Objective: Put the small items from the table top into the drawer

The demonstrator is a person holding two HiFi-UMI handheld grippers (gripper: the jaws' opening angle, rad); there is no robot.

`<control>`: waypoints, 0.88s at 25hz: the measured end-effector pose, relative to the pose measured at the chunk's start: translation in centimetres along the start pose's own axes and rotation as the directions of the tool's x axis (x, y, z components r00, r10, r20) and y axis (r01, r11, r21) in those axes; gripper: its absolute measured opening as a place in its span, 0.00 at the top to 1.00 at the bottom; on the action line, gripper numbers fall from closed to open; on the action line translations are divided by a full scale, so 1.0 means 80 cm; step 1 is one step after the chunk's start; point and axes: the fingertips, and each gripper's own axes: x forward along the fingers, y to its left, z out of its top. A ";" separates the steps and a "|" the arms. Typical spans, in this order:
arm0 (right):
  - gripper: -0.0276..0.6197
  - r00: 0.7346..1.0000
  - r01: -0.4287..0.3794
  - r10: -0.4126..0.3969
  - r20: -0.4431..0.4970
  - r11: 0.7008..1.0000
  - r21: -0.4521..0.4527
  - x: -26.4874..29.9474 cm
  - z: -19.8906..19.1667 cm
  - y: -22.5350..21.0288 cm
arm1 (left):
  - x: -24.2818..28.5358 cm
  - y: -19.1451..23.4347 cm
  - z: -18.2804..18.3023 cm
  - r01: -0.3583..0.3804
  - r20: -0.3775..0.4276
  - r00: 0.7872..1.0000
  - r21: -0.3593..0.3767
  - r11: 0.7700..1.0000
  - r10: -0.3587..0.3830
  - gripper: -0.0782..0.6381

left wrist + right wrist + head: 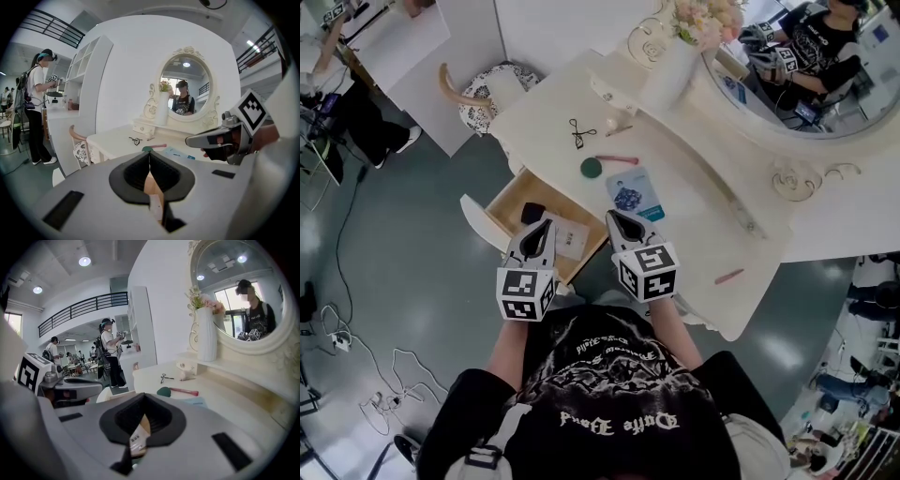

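The white dressing table (694, 216) carries a black eyelash curler (579, 131), a green round item (592, 168), a pink stick (619, 159), a blue packet (631, 197) and a second pink stick (729, 277). Its open drawer (508, 202) holds a black item (532, 213) and a beige packet (572, 234). My left gripper (542, 226) hovers over the drawer, shut and empty. My right gripper (615, 217) is shut at the blue packet's near corner, and nothing shows between its jaws. In the right gripper view the blue packet (194, 401) lies just right of the tips (143, 397).
A white vase of flowers (675, 66) and an oval mirror (806, 84) stand at the back of the table. A chair (483, 94) sits at the table's left end. A person (356, 103) stands far left. Cables (384, 394) trail on the floor.
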 end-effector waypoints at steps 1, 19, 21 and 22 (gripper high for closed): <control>0.94 1.000 0.002 -0.002 -0.002 1.000 -0.001 0.001 0.000 -0.001 | 0.002 0.001 0.001 0.001 -0.001 1.000 0.000 1.000 -0.001 0.87; 0.94 0.999 0.012 -0.012 -0.030 1.000 -0.006 0.014 0.000 -0.015 | 0.026 0.000 0.009 0.029 -0.010 1.000 -0.002 1.000 -0.029 0.87; 0.94 0.999 0.006 -0.006 -0.035 1.000 -0.009 0.017 0.000 -0.015 | 0.027 0.000 0.010 0.027 -0.011 1.000 -0.005 1.000 -0.027 0.87; 0.94 0.999 0.004 -0.004 -0.037 1.000 -0.011 0.018 0.000 -0.014 | 0.027 0.001 0.010 0.027 -0.012 1.000 -0.005 1.000 -0.027 0.87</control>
